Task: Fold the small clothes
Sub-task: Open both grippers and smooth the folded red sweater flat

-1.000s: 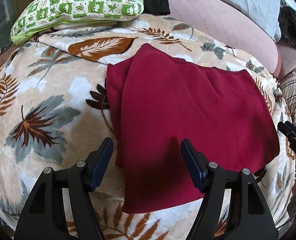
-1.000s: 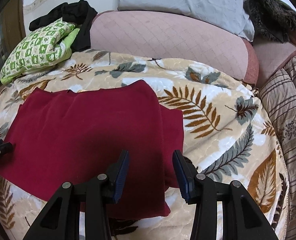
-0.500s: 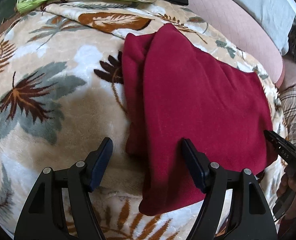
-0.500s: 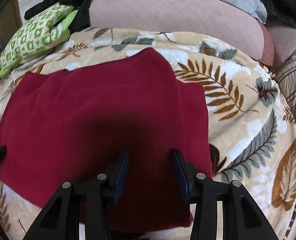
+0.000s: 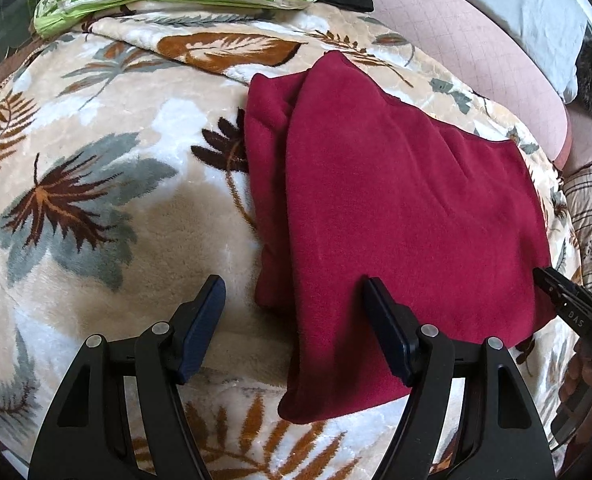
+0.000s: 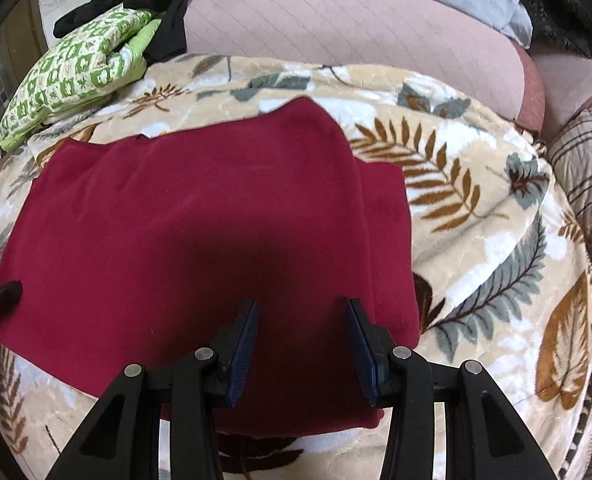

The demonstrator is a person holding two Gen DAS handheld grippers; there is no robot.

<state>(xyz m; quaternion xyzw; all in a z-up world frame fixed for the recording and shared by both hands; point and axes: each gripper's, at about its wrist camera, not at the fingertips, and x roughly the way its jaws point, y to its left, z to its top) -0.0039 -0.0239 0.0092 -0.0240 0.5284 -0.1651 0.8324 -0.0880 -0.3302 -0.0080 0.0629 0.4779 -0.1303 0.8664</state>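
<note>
The dark red garment (image 5: 407, 216) lies flat on the leaf-patterned blanket (image 5: 108, 168) that covers the bed. Both side portions are folded inward over the body, forming a layered rectangle. One doubled fold edge runs along the garment's left side in the left wrist view.

The left claw (image 5: 292, 320) is spread wide and holds nothing. Its fingers straddle the near left corner of the garment: one finger is over the blanket, the other over the red fabric.

The right claw (image 6: 301, 346) is also spread and empty. It is positioned above the near right portion of the garment (image 6: 200, 224), close to the folded right edge.

A green patterned pillow (image 6: 76, 76) and a black cloth (image 6: 160, 12) rest at the far end of the bed. A pink cushion (image 6: 355, 28) lies beyond the blanket.
</note>
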